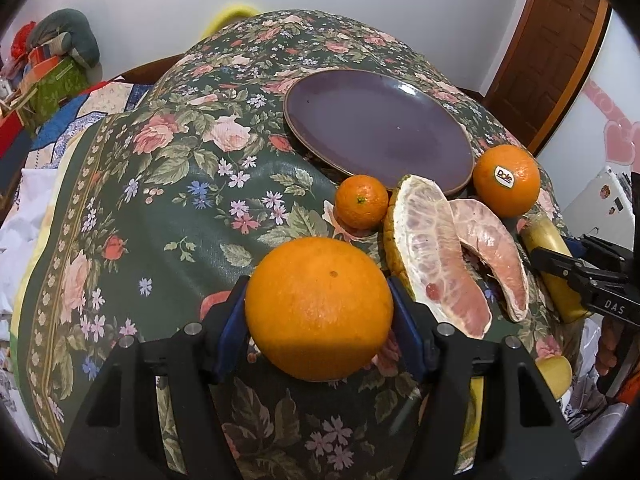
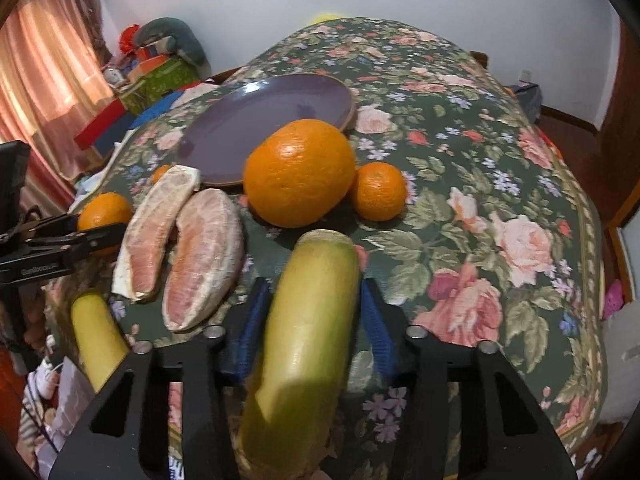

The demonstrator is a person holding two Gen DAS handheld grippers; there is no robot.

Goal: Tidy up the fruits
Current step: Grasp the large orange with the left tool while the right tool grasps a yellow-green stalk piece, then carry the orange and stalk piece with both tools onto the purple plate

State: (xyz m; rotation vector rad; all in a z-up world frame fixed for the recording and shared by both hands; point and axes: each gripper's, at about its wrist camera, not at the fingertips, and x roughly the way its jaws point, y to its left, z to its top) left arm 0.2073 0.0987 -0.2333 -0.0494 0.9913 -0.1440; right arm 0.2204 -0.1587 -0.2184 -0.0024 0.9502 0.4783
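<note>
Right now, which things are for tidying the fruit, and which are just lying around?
For the job: big orange between the left gripper fingers; banana between the right gripper fingers; Dole orange; small mandarin; two pomelo wedges; purple plate.

Just lying about: green box; grey cushion.

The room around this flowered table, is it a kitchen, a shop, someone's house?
Most likely a lived-in room at home. The floral tablecloth, the curtained window and the household boxes and cushion piled in the corner suggest it. No stove or sink shows.
</note>
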